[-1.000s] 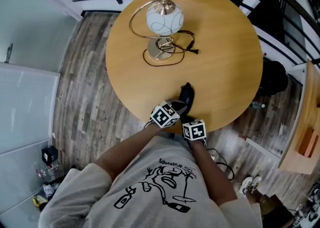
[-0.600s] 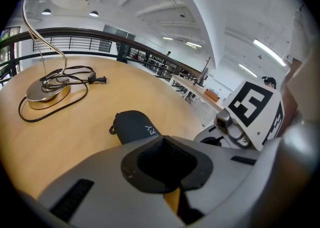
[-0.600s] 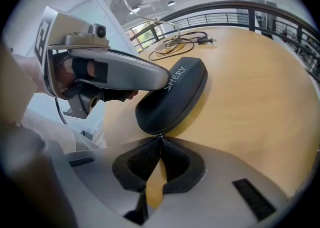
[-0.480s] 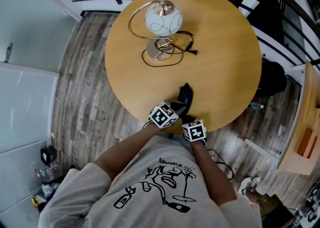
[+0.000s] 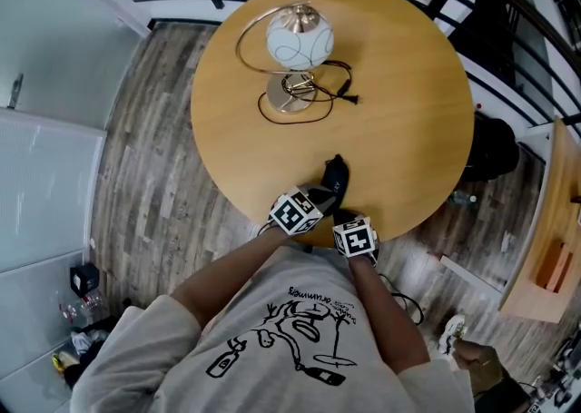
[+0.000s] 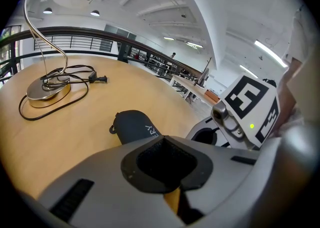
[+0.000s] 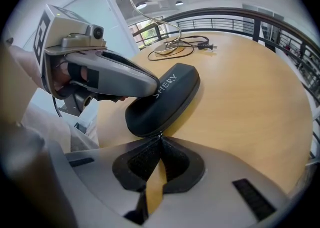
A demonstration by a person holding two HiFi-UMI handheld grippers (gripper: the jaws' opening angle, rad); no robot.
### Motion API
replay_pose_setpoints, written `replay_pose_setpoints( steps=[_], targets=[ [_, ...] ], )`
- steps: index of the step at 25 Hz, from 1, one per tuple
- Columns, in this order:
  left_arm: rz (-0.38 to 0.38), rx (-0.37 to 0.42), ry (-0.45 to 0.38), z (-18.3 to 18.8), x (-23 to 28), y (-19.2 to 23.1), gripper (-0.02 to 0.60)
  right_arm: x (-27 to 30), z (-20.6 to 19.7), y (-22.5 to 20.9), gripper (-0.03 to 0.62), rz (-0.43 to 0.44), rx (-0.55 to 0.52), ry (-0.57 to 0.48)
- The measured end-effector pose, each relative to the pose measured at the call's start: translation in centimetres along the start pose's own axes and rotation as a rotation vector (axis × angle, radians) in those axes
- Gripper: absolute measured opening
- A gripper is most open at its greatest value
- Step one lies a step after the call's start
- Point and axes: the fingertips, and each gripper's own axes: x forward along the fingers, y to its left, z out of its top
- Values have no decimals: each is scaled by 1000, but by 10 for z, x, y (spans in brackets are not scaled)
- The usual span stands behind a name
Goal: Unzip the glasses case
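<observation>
Black glasses case (image 7: 167,96) lies near the front edge of the desk (image 7: 245,96), left gripper (image 6: 162,142) fingers closed and laid on its top, right gripper (image 7: 160,139) fingers closed at its near end, apparently on the zip pull (image 7: 159,135); risk: thin pinch slips, or case skids under weak hold-down.

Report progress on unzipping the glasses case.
Done: the left gripper, fingers shut, rests on top of the glasses case, steadying it on the table. In hand: the right gripper is closed at the case's near end, apparently on the zipper pull. Left: the whole unzip; no open seam shows.
</observation>
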Motion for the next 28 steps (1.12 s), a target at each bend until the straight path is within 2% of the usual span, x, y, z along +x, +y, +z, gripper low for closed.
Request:
replay_pose_setpoints(
  steps=[28],
  targets=[
    [3,0,4,0,1,-1,8,-3,24,-33,24,-28,-192,52]
  ],
)
